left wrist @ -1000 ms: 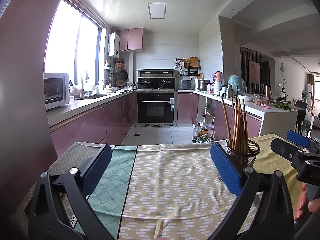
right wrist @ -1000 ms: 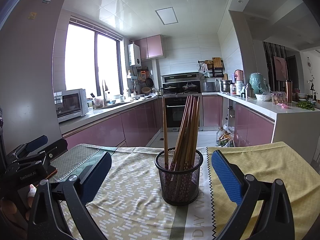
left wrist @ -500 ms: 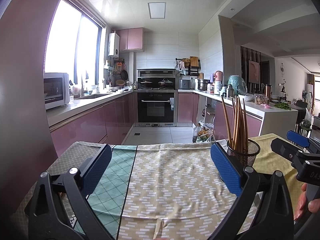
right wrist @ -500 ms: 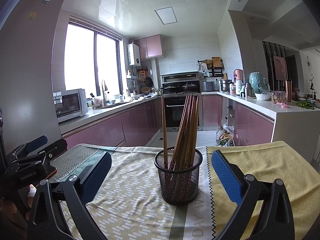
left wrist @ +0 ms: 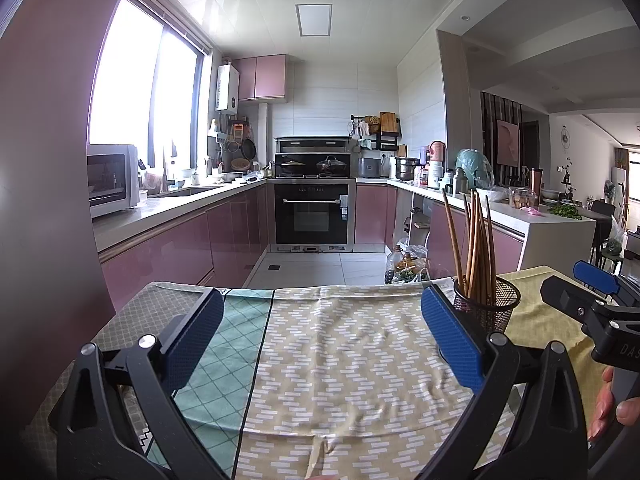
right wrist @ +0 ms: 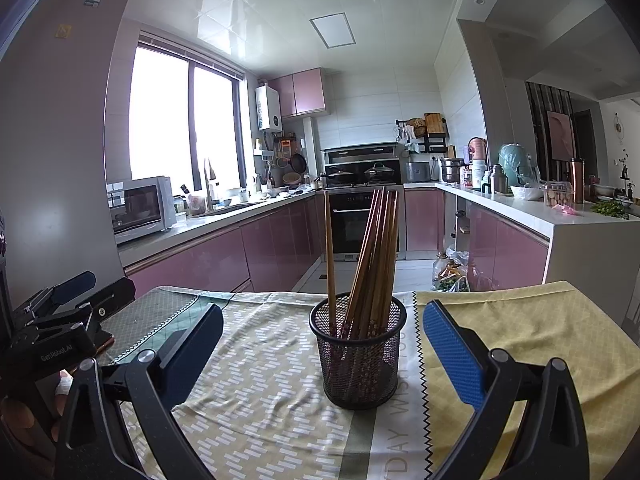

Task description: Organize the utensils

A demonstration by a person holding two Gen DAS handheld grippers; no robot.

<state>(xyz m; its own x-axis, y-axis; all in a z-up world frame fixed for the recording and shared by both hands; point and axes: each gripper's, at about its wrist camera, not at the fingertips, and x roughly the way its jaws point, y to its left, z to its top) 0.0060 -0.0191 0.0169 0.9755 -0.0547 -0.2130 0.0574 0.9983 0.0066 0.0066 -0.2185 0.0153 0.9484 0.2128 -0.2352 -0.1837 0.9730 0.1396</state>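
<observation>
A black mesh cup (right wrist: 358, 356) stands upright on the cloth-covered table and holds several wooden chopsticks (right wrist: 370, 258). My right gripper (right wrist: 322, 326) is open and empty, with the cup straight ahead between its blue pads (right wrist: 450, 352), not touching. In the left wrist view the cup (left wrist: 490, 306) and chopsticks (left wrist: 476, 240) sit at the right, just behind the right pad. My left gripper (left wrist: 318, 318) is open and empty over bare cloth. Each gripper shows at the edge of the other's view.
The table is covered with a yellow patterned cloth (left wrist: 340, 360), a green diamond cloth (left wrist: 224, 344) at the left and a plain yellow cloth (right wrist: 520, 328) at the right. Beyond the far table edge lies a kitchen with pink cabinets (left wrist: 180, 248) and an oven (left wrist: 312, 216).
The right wrist view has shifted very slightly, so the cup sits a touch left of where it was. The left gripper has not moved.
</observation>
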